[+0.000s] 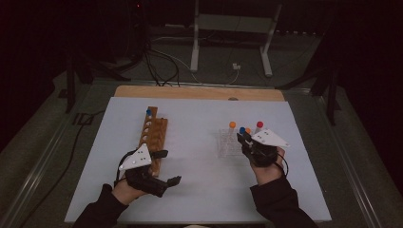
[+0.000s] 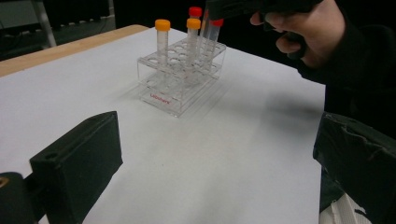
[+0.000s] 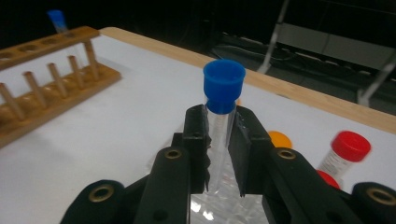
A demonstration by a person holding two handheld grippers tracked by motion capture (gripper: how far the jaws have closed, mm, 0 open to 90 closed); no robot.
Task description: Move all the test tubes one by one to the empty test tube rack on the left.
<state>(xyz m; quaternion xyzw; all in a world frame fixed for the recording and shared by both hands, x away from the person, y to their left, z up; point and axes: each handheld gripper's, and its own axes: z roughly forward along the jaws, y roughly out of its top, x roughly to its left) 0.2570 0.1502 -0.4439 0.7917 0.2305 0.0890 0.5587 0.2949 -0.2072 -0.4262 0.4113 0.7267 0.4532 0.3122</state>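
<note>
My right gripper (image 3: 219,140) is shut on a clear tube with a blue cap (image 3: 224,86), held upright just below the cap, its lower end over the clear plastic rack (image 1: 228,145). In that rack stand tubes with orange caps (image 2: 162,24) and red caps (image 2: 195,11). At the left lies a wooden rack (image 1: 154,135) with one blue-capped tube (image 1: 148,112) at its far end. My left gripper (image 1: 168,166) rests open by the wooden rack's near end, nothing between its jaws.
A white sheet (image 1: 190,190) covers the table, with a wooden edge strip (image 1: 199,91) at the far side. Beyond it are cables and a white stand (image 1: 233,28) on a dark floor. The person's right hand (image 2: 308,32) appears above the clear rack (image 2: 180,77).
</note>
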